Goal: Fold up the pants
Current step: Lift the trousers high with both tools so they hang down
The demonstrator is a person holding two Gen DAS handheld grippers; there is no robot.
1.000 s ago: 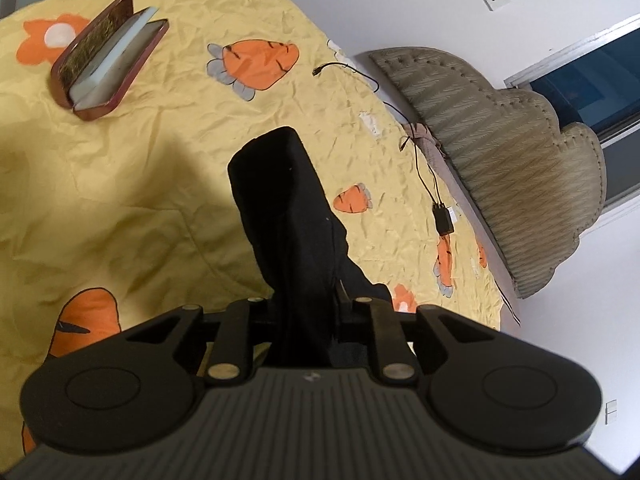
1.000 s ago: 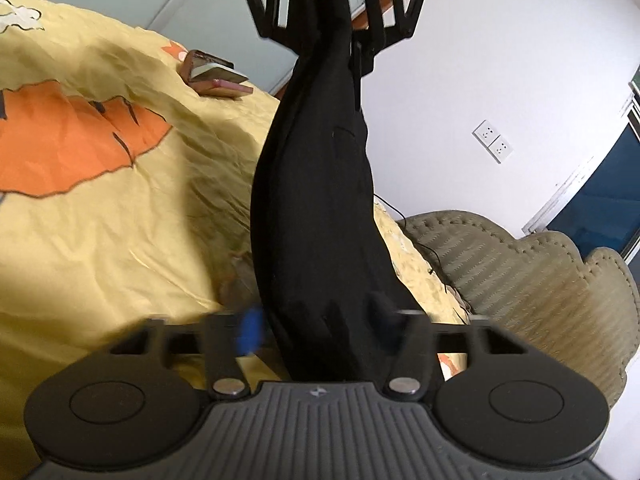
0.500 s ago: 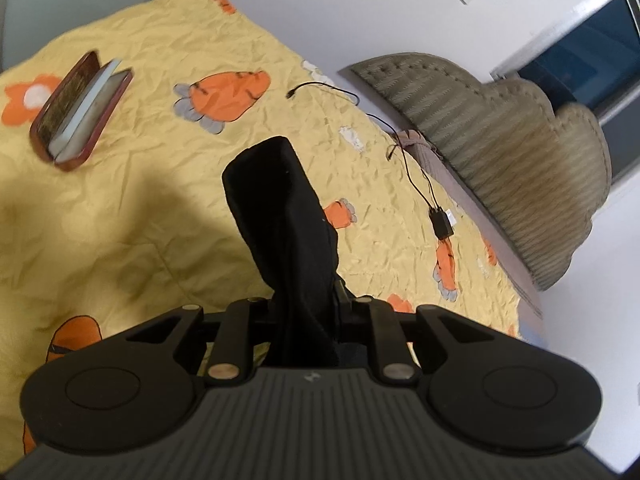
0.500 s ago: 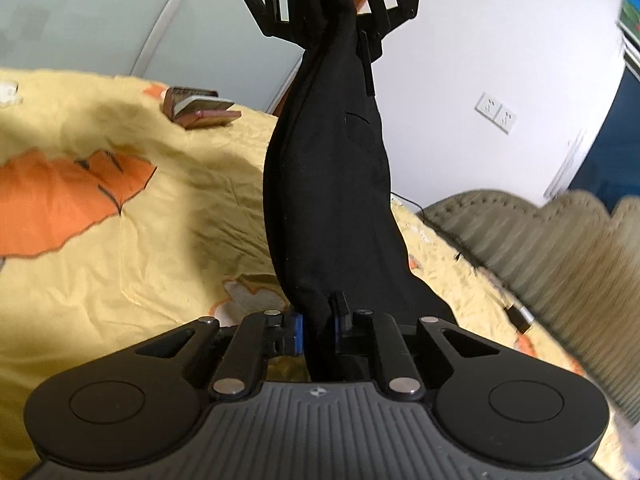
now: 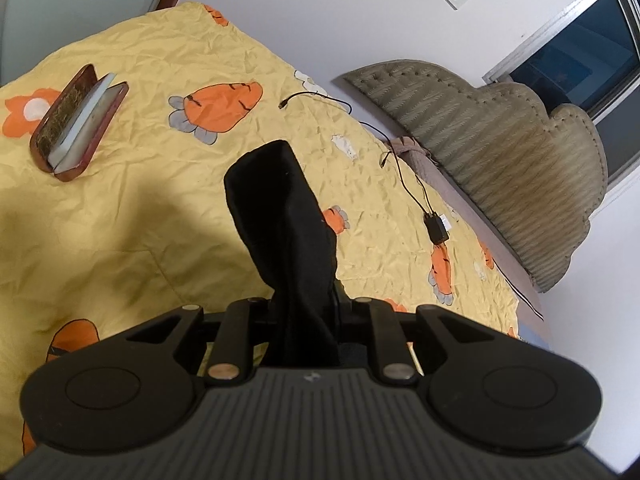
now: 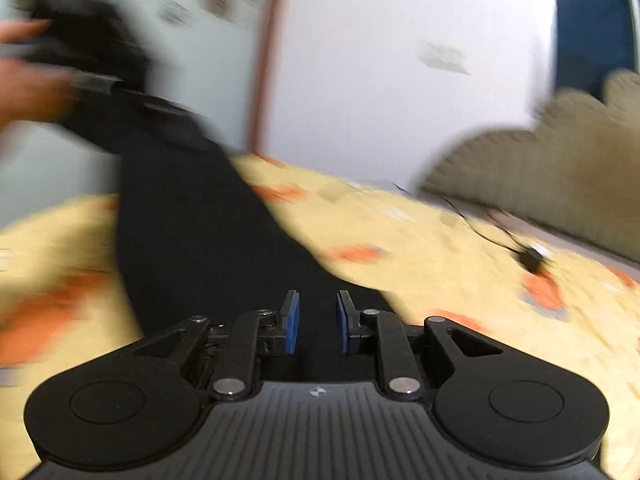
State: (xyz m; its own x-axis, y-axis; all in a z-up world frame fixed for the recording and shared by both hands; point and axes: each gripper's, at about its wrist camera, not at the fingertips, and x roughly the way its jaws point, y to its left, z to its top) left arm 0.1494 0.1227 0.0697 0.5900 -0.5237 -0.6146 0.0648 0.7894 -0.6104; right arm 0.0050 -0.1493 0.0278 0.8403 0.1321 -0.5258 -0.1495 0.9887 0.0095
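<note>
Left claw (image 5: pixel 306 312) clamped on black pants (image 5: pixel 286 224), lifted above the carrot-print bedspread (image 5: pixel 120 216). Right claw (image 6: pixel 317 322) parted, blue pads (image 6: pixel 291 322) apart, pants stretching away beyond them, view blurred.

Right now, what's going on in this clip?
A person is folding black pants over a yellow carrot-print bedspread with two hand-held grippers. The left hand-held gripper is clamped on the fabric, which hangs from it above the bed. The right hand-held gripper has its blue pads apart with pants fabric behind them; the view is motion-blurred, so contact is unclear. An open glasses case and a charger cable lie on the bed.
</note>
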